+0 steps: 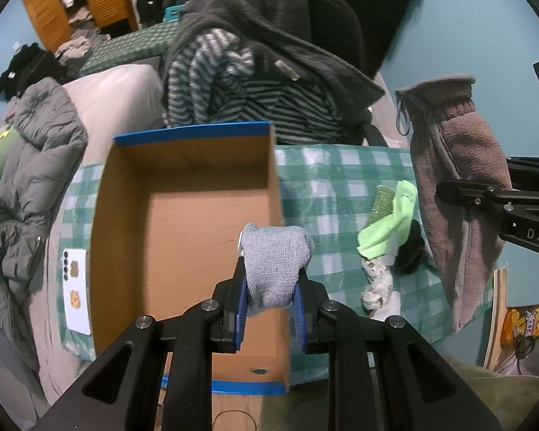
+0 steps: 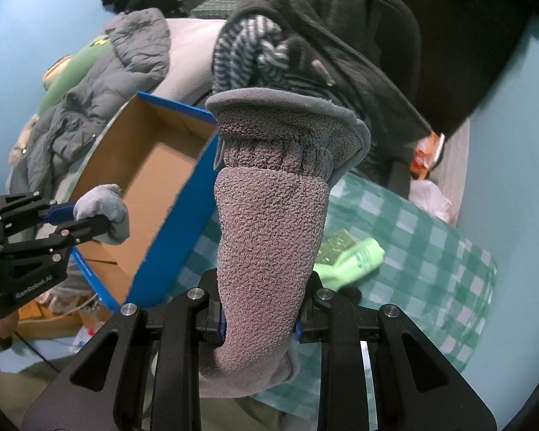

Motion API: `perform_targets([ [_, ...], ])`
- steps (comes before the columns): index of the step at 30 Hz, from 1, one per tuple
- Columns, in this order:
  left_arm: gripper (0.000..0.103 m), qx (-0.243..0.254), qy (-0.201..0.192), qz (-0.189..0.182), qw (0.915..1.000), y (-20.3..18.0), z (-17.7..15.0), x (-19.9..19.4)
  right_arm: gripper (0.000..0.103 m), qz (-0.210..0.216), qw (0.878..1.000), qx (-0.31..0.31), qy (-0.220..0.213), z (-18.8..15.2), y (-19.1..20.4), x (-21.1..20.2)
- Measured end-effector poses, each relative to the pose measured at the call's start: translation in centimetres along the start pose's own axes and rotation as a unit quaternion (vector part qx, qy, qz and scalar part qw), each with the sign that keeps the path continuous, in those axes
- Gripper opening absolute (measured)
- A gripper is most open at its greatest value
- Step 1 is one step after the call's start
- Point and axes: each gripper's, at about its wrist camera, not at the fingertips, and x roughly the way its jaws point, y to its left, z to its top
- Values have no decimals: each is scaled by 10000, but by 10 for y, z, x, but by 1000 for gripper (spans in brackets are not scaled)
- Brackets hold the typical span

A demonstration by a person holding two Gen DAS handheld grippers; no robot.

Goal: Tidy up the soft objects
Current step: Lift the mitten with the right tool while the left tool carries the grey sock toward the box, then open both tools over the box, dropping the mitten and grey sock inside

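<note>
My left gripper (image 1: 271, 280) is shut on a grey knit sock (image 1: 275, 264) and holds it above the near right corner of an open cardboard box (image 1: 194, 222) with blue edges. The box looks empty inside. My right gripper (image 2: 258, 319) is shut on a brown fleece mitten (image 2: 269, 222), held upright in the air to the right of the box (image 2: 143, 179). The mitten (image 1: 456, 186) and the right gripper's fingers (image 1: 485, 197) also show in the left wrist view. The left gripper with its sock (image 2: 104, 212) shows in the right wrist view.
On the green checked cloth (image 1: 341, 179) lie a lime green sock (image 1: 391, 222), a black item (image 1: 411, 251) and a pale patterned sock (image 1: 377, 287). A white phone (image 1: 76, 289) lies left of the box. A chair piled with clothes (image 1: 255, 72) stands behind.
</note>
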Motion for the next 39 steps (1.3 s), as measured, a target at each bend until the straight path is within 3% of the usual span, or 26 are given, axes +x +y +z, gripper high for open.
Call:
perform_targets([
  [23,22,-774,91,260,9966,92,-12,9,23,455,9953,-845,94,66,96,39],
  [39,22,-865,306,350,9952,125,1,42,24,685,9919,-942,512,103,150,108],
])
